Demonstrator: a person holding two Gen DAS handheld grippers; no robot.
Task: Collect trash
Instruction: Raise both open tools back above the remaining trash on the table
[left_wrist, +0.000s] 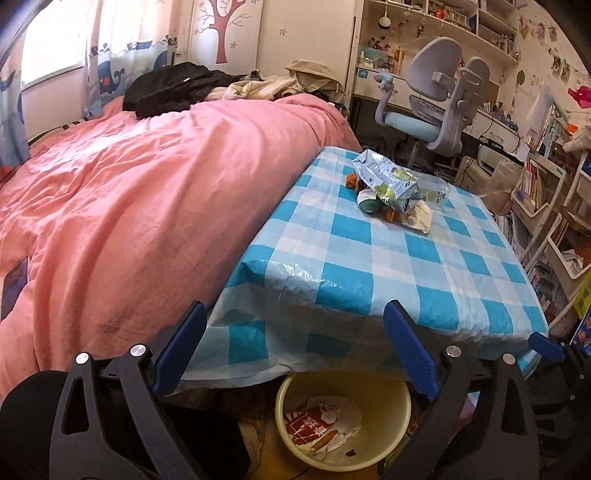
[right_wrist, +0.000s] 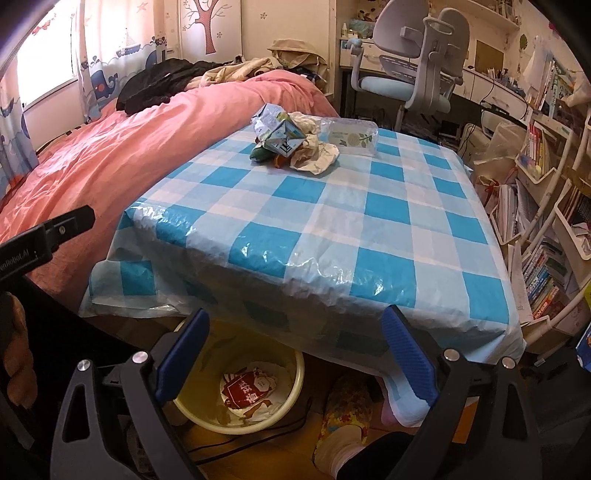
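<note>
A pile of trash sits at the far side of the blue-checked table (left_wrist: 369, 266): a crushed carton (left_wrist: 388, 181) (right_wrist: 279, 127), crumpled paper (left_wrist: 419, 218) (right_wrist: 317, 155), a clear plastic box (right_wrist: 351, 136) and small wrappers. A yellow bin (left_wrist: 397, 402) (right_wrist: 295, 373) stands on the floor under the table's near edge, with a red wrapper and paper in it. My left gripper (left_wrist: 293, 354) is open and empty above the bin. My right gripper (right_wrist: 293, 354) is open and empty by the table's near edge.
A bed with a pink cover (left_wrist: 147, 184) runs along the table's left side, with clothes piled at its far end. A grey-blue desk chair (left_wrist: 436, 110) and a desk stand behind the table. Bookshelves (right_wrist: 546, 258) line the right. A slippered foot (right_wrist: 343, 417) is beside the bin.
</note>
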